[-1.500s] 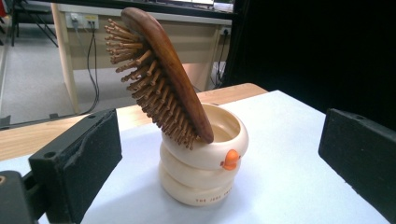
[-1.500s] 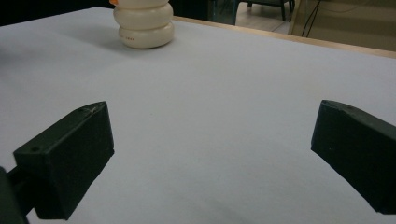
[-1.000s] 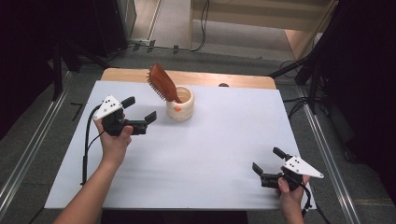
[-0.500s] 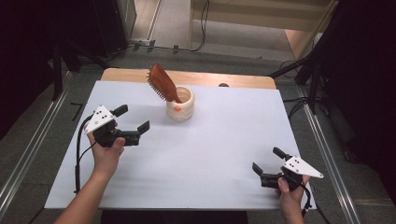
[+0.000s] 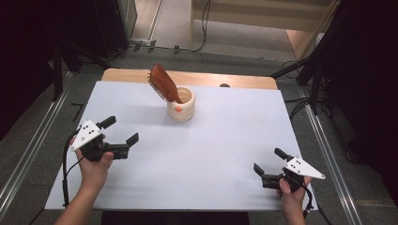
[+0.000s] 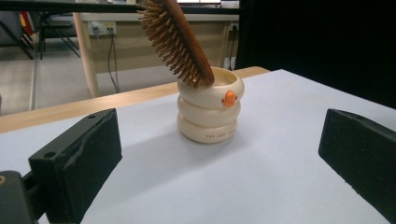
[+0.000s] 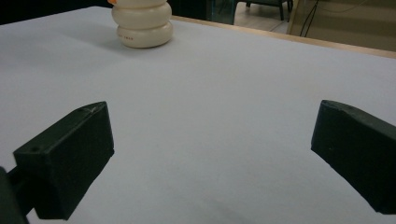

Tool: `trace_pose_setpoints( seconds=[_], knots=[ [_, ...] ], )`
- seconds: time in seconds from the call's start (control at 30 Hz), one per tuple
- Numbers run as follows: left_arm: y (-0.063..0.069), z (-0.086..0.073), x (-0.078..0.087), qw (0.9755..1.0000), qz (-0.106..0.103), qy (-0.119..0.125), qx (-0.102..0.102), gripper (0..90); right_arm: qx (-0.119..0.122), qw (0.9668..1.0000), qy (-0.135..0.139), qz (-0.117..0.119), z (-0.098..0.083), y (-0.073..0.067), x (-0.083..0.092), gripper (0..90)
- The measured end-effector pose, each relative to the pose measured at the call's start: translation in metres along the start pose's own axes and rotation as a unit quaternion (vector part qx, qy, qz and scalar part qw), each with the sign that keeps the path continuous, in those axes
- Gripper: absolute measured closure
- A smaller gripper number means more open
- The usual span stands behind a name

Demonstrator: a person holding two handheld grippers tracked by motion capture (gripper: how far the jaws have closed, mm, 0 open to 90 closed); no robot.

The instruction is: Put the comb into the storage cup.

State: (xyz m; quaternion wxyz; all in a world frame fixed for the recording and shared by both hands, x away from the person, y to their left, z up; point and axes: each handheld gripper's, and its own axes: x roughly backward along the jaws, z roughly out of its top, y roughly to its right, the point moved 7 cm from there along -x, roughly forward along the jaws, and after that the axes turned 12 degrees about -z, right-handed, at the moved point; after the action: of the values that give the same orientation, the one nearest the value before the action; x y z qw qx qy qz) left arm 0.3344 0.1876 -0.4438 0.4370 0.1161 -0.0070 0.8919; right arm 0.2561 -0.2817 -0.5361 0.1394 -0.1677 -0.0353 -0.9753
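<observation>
A cream ringed cup [image 5: 181, 106] with an orange mark stands at the back middle of the white table [image 5: 225, 140]. A brown wooden hairbrush [image 5: 162, 83] leans in it, head up and tilted left. The cup [image 6: 211, 112] and brush [image 6: 175, 39] face my left gripper's camera. My left gripper [image 5: 121, 131] hovers at the left, open and empty, well short of the cup. Near the front right corner my right gripper [image 5: 269, 161] is open and empty; the cup [image 7: 142, 23] lies far ahead of it.
A wooden strip [image 5: 197, 78] runs along the table's far edge. Metal rails [image 5: 33, 145] flank both sides on the floor. Dark stands and cables sit behind the table.
My left gripper has drawn back from beside the cup toward the front left of the table. The right gripper and the brush in the cup have stayed put.
</observation>
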Motion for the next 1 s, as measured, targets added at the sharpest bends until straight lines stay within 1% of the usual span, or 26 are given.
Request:
trace_pose_setpoints(
  seconds=[0.1, 0.2, 0.37, 0.4, 0.6, 0.83, 0.93, 1.0],
  knots=[
    [0.001, -0.004, 0.007, 1.0, 0.002, 0.002, 0.001, 0.0, -0.001, 1.0, 0.0, -0.001, 0.0, 0.0, 0.0, 0.0],
    [0.002, -0.011, 0.013, 1.0, 0.007, -0.003, -0.002, 0.0, 0.0, 1.0, 0.0, -0.001, 0.0, 0.0, 0.0, 0.0],
    [0.001, -0.02, 0.023, 0.9999, 0.015, -0.006, -0.003, 0.0, -0.001, 1.0, -0.001, -0.002, 0.0, 0.0, 0.0, 0.0],
    [0.001, -0.022, 0.024, 0.9999, 0.014, -0.005, -0.002, 0.0, 0.001, 1.0, 0.0, -0.004, 0.0, 0.0, 0.0, 0.0],
    [-0.002, -0.032, 0.034, 0.9997, 0.022, -0.013, -0.006, 0.0, 0.0, 1.0, -0.001, -0.004, 0.0, 0.0, 0.0, 0.0],
    [-0.008, -0.044, 0.046, 0.9993, 0.033, -0.019, -0.004, 0.0, 0.0, 1.0, -0.001, -0.005, 0.0, 0.0, 0.0, 0.0],
    [-0.011, -0.049, 0.051, 0.9991, 0.037, -0.02, 0.002, 0.0, 0.001, 1.0, -0.001, -0.006, 0.0, 0.0, 0.0, 0.0],
    [-0.014, -0.052, 0.055, 0.9989, 0.041, -0.024, 0.004, 0.0, 0.001, 1.0, -0.001, -0.005, 0.0, 0.0, 0.0, 0.0]
  ],
)
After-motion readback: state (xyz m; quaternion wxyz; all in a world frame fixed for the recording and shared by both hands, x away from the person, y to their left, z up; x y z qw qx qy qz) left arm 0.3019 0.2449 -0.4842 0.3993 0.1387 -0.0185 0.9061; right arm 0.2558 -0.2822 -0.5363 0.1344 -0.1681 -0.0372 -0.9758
